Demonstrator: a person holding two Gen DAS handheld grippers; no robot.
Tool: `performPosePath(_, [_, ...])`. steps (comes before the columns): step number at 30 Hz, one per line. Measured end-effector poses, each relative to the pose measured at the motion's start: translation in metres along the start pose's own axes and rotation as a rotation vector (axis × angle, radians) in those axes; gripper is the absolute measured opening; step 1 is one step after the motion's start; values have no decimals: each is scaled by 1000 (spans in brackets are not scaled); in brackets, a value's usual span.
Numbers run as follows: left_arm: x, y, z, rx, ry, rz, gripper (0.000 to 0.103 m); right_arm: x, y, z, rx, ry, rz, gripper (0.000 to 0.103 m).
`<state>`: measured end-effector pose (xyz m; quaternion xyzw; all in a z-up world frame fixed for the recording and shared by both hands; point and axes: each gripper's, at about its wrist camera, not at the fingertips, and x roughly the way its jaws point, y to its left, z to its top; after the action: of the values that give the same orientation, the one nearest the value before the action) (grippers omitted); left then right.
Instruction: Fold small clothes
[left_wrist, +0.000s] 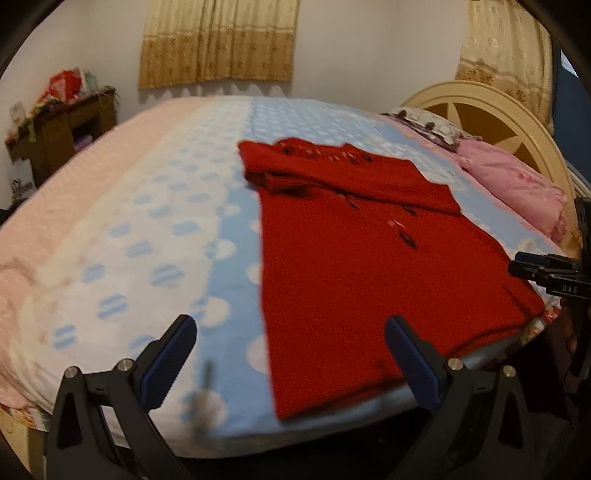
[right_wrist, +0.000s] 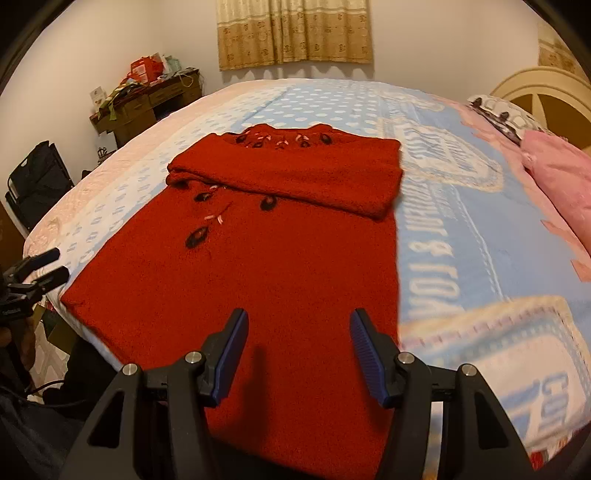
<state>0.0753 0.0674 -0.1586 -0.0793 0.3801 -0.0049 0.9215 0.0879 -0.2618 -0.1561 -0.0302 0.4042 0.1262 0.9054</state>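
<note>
- A red sweater (right_wrist: 258, 266) lies flat on the bed, its bottom hem at the near edge and its neck at the far end.
- Both sleeves are folded across the chest, making a thick band (right_wrist: 295, 173) over the upper part of the sweater.
- Small dark and pink decorations (right_wrist: 201, 236) run down the front, from the neckline to below the folded band.
- The sweater rests on a light blue blanket (right_wrist: 461, 221) with white dots and large lettering; a pale pink cover (left_wrist: 74, 177) lies to its left.
- The left gripper (left_wrist: 290, 360) hovers above the near edge of the bed, its jaws wide apart and nothing between them; the sweater's near left corner lies under its right finger (left_wrist: 410, 354).
- The right gripper (right_wrist: 299, 356) hangs over the near part of the sweater, its jaws apart and empty, not touching the cloth as far as can be seen.
- Each gripper appears at the edge of the other's view, beside the near corners of the sweater.
- A pink pillow (left_wrist: 517, 192) sits at the far right by a cream headboard (left_wrist: 491, 110), with a patterned pillow behind it.
- A brown desk (right_wrist: 147, 107) piled with bags and papers stands at the far left against the wall.
- Yellow curtains (right_wrist: 295, 33) hang on the far wall.
</note>
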Motion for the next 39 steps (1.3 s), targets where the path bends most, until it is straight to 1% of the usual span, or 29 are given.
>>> performPosePath(2, [3,-4,-4,0,18,-23,103,-8,-4,-8,8,2,-14,58])
performPosePath(5, [3,-5,-6,-2,23,-34,102,-21,-13,-22,32,-10,-37,58])
performPosePath(8, [5,-5,-9,-23,43,-63,96,-26,-26,-36,79,6,-24,58])
performPosePath(10, [7,-5,-11,-27,54,-68,94,-25,-32,-42,103,15,-25,58])
performPosePath(11, [8,-6,-12,-28,59,-69,91,-24,-34,-44,110,21,-22,58])
performPosePath(12, [8,-6,-13,-33,65,-74,88,-23,-35,-46,118,26,-16,58])
performPosePath(14, [8,-6,-15,-38,73,-80,86,-23,-37,-50,142,31,12,58])
performPosePath(16, [7,-6,-17,-40,73,-85,86,-25,-37,-52,153,25,31,58])
performPosePath(18, [7,-7,-17,-39,74,-92,86,-24,-38,-54,176,28,68,58])
performPosePath(21, [8,-7,-17,-42,80,-101,86,-23,-37,-55,176,28,77,58])
performPosePath(22, [7,-7,-16,-44,81,-109,86,-24,-37,-56,175,28,80,53])
performPosePath(23, [7,-7,-16,-46,83,-114,86,-24,-37,-56,179,27,85,46])
performPosePath(25, [6,-5,-17,-54,83,-126,85,-24,-40,-57,196,27,104,40])
performPosePath(29, [4,-3,-18,-58,87,-128,78,-24,-46,-58,222,26,117,31])
performPosePath(31, [4,-4,-19,-52,94,-124,77,-24,-48,-58,229,27,125,30])
performPosePath(39, [4,-5,-19,-29,111,-128,77,-24,-48,-59,232,22,143,29])
